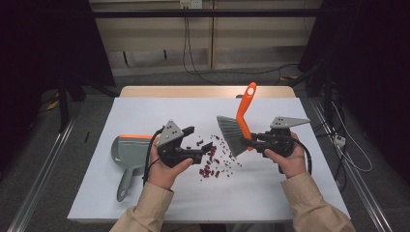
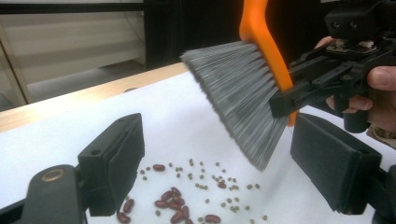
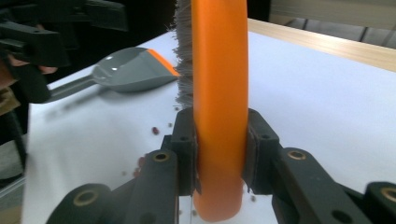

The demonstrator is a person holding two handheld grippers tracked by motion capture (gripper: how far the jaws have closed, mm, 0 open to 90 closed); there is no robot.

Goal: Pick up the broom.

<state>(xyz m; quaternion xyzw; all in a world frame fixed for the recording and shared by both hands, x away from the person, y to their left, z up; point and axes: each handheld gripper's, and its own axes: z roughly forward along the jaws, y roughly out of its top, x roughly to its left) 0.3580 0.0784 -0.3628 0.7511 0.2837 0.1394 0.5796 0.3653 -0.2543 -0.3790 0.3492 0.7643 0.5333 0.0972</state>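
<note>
None of the sweeping looks done yet, as far as we can judge: the beans (image 1: 211,157) lie scattered loose on the white table (image 1: 145,111), and the dustpan (image 1: 126,153) sits flat to the left with nothing in it that we can make out. What we do have is the brush (image 1: 235,129) in hand — our right gripper (image 1: 255,140) has its jaws clamped tight on the orange handle, one pad on each side, with the grey bristles hanging just above the right edge of the spill. Our left gripper (image 1: 199,143) has its jaws spread wide with nothing between them, poised over the beans and just right of the dustpan; picking the pan up and setting its orange lip toward the pile seems to be what is left, followed by the sweep itself. The spill is a mix of dark red kidney-shaped beans (image 2: 173,205), clustered nearer our left hand, and much smaller greenish-brown grains (image 2: 201,185) strewn thinly toward the bristles — light, round pieces that we expect will roll and scatter easily.
</note>
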